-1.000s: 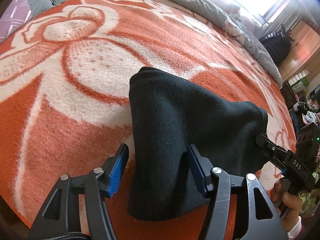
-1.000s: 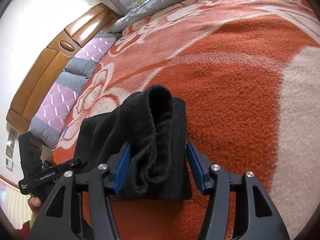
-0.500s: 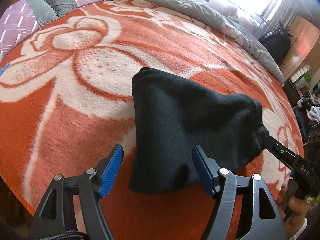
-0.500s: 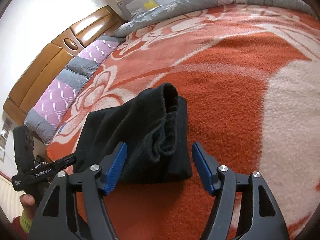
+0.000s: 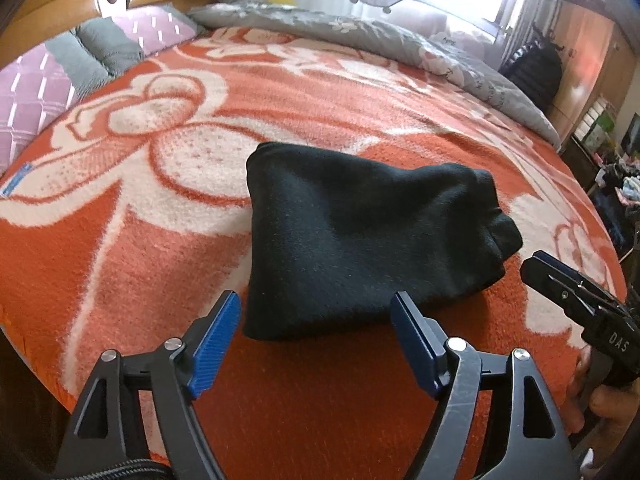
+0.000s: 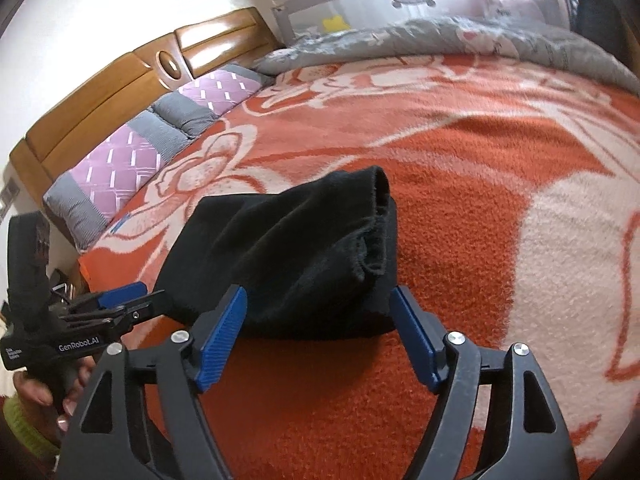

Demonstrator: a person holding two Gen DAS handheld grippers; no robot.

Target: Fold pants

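Both claws have drawn back from the pants [image 5: 360, 240] since a second ago, when their blue pads straddled the cloth; now the black bundle lies free on the orange and white blanket [image 5: 160, 240] of the bed, with a strip of blanket showing between it and each tool.

From the left wrist view, the left claw [image 5: 316, 344] hangs released at six o'clock of the bundle, holding nothing, its pads spread wide. The right claw [image 5: 552, 276] comes in at about four o'clock of the pants, apart from the cloth. From the right wrist view the right claw [image 6: 318, 336] is likewise released and empty, and the left claw [image 6: 132, 300] sits at about eight o'clock of the pants [image 6: 288, 256].

The pants are doubled into a thick, squarish packet, with a cuff or waistband opening facing the right wrist camera; which of the two it is I cannot tell for sure from the dark knit. The upper layer bulges rather than lying flat, probably because soft fleece springs back once let go.

Judging by this, the folding looks essentially done, and the claws stand off to leave the packet undisturbed. If anything remains, it would be pressing the puffed top edge down.
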